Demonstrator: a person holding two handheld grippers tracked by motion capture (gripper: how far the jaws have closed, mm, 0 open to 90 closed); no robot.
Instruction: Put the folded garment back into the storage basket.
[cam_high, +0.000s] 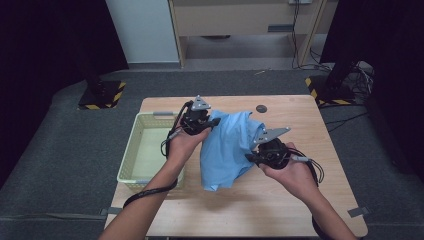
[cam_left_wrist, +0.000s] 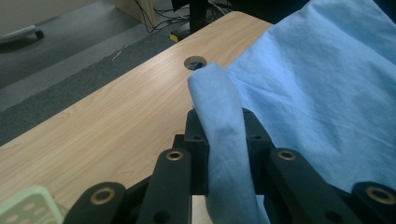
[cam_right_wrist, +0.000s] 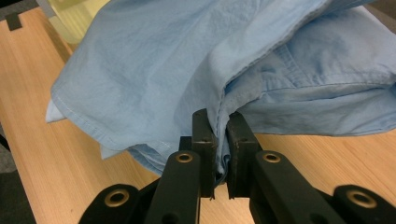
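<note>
- The blue shirt (cam_high: 227, 147) is held above the surface (cam_high: 280, 210), clamped between the left gripper (cam_left_wrist: 219, 135) fingers and the right gripper (cam_right_wrist: 219, 140) fingers.
- Both grips should be kept firm, so the cloth is not slipped out while it is moved toward the basket (cam_high: 131, 145).

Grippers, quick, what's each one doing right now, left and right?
Left gripper: shut on a fold of the blue shirt.
Right gripper: shut on the blue shirt's edge, lifting it off the table.
</note>
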